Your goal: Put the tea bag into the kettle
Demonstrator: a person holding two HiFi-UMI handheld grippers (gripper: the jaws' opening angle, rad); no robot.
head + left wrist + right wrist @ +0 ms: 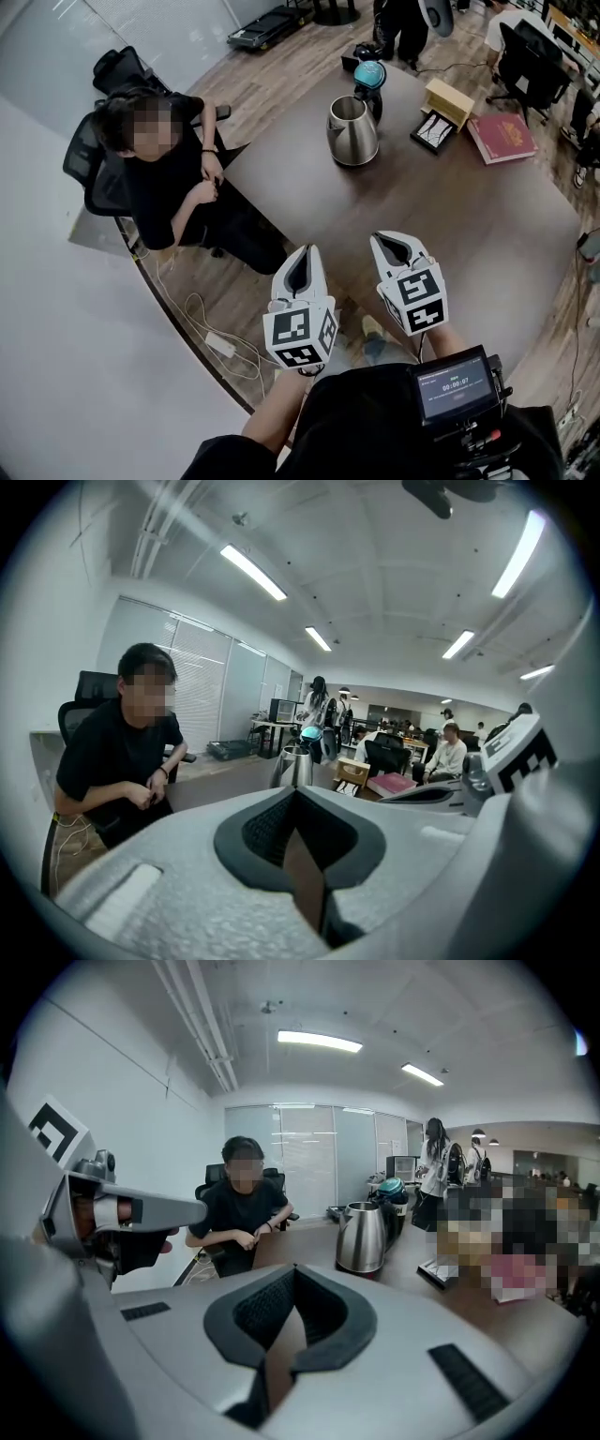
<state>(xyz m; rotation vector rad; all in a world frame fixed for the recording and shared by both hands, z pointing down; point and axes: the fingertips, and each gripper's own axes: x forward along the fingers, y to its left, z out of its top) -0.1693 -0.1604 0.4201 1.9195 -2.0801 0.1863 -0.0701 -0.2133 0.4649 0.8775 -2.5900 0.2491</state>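
Brown table (469, 225), kettle (352, 131) well beyond the fingers. Here the left gripper (303, 255) and right gripper (390, 242) are pinched shut, empty. No tea bag visible, perhaps in the box (448, 97); arriving closed would just shove it.

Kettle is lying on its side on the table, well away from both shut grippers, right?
No: the kettle stands upright on the table, as the head view shows. It is well away from the left gripper and the right gripper, both shut.
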